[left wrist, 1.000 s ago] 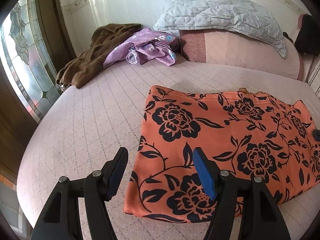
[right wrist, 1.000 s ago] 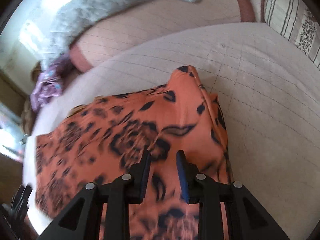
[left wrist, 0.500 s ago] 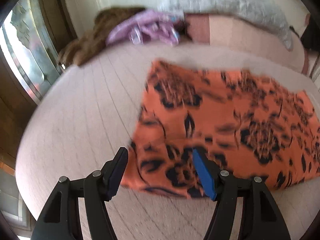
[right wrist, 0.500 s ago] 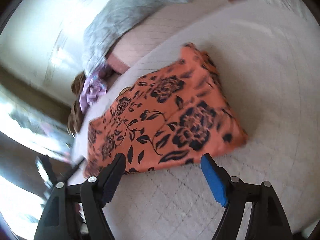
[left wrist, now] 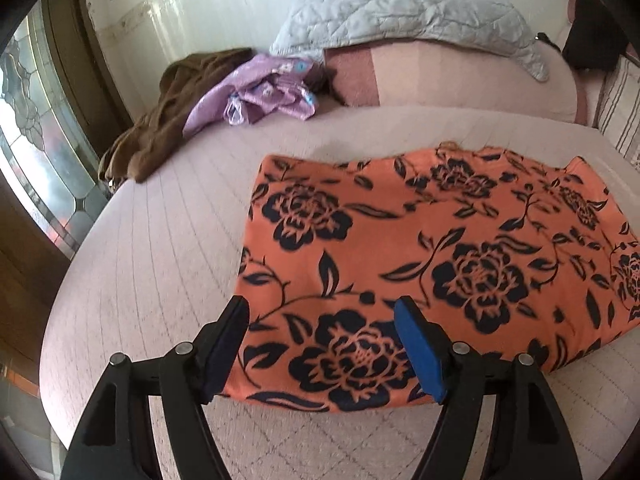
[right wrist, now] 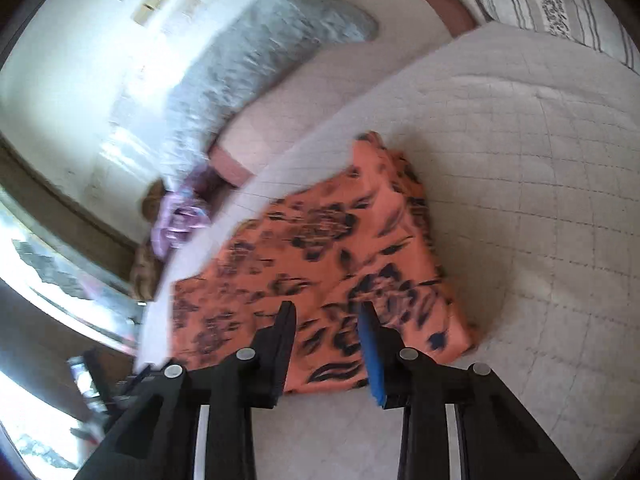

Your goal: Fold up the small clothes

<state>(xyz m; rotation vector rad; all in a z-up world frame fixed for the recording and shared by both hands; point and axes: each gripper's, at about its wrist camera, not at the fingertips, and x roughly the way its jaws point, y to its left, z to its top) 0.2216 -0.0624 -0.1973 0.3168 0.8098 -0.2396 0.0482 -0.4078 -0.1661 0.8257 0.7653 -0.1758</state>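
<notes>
Left tongs, left wrist view: left gripper [left wrist: 322, 346] stands with jaws wide apart, and they have just been opening further; nothing is clamped. The near left corner of the cloth shows between the blue pads [left wrist: 418, 354], but the pads do not press on it.

Garment, left wrist view: orange floral garment [left wrist: 420, 264] lies flat on the bed [left wrist: 160, 264], already folded to a rough rectangle. Its near edge runs just inside the bed's near edge; its left edge sits well in from the bed's left rim.

Other items, left wrist view: brown garment [left wrist: 168, 120] and purple garment [left wrist: 260, 92] lie heaped at the far left corner, against a grey quilted pillow [left wrist: 400, 12]. Both unfolded.

Right tongs, right wrist view: right gripper [right wrist: 326, 344] shows a narrow gap, jaws having just been closing. They hover over the garment's near edge; picture is blurred, and no cloth appears pinched.

Garment, right wrist view: orange floral garment [right wrist: 320, 264] rests with its right edge well clear of the bed's right side.

Step in hand, judged: between folds; both tongs free, taking position at the near edge.

Next move, judged: calls for each gripper to descend on a near corner, pinch all layers together, then carry the edge across evenly to avoid skew.
</notes>
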